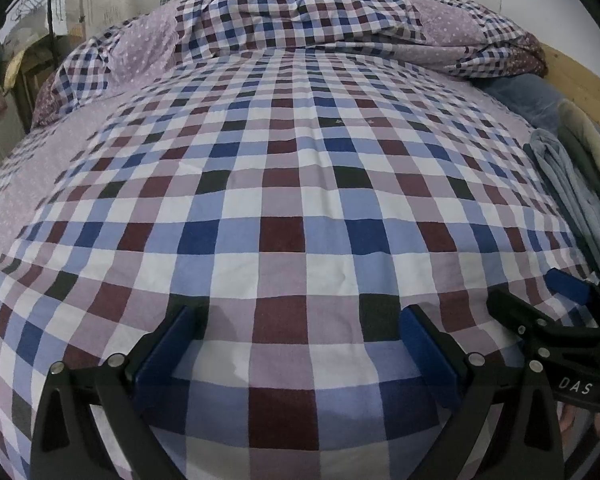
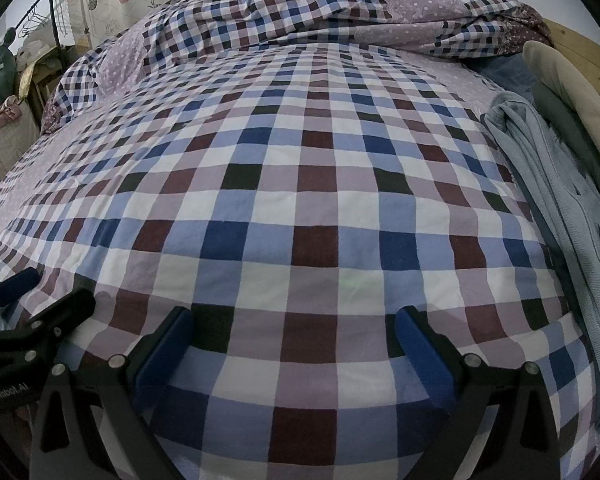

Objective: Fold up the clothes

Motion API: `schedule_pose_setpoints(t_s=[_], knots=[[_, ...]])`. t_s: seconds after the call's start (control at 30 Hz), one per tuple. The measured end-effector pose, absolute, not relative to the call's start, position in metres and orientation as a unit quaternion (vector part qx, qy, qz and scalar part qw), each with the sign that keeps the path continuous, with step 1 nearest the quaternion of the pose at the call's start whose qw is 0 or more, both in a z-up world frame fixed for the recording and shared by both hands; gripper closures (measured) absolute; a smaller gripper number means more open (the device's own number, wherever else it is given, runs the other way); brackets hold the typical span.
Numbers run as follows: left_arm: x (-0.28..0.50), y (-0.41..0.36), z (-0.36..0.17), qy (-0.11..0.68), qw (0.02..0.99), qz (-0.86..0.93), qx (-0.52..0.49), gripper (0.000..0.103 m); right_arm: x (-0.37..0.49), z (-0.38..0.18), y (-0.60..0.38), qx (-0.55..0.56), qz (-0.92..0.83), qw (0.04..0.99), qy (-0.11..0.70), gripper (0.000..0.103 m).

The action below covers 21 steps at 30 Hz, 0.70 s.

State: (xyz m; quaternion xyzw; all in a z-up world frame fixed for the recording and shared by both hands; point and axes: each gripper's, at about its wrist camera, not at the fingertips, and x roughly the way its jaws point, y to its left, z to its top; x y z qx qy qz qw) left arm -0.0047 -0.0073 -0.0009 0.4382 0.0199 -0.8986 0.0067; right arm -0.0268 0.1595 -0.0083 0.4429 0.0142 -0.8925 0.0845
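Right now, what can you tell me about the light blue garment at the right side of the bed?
The light blue woven-looking garment lies bunched in long folds along the right edge of the checked bedsheet, unfolded and crumpled, with a visible seam. It runs from mid-bed toward the near corner. A beige fabric piece and a dark strip sit just beyond it by the wooden bed frame. Neither hand-held gripper touches it; the right hand-held gripper is open over the sheet beside it.

Pale blue garment (image 2: 556, 200), crumpled, along bed's right edge
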Motion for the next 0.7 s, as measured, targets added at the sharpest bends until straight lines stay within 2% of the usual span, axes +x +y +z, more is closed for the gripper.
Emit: schedule_pose_setpoints(t_s=[0.7], knots=[[-0.0036, -0.0040, -0.0021, 0.024, 0.008, -0.899, 0.437, 0.000, -0.0261, -0.0086, 0.1603, 0.444, -0.892, 0.086, 0.016, 0.000]])
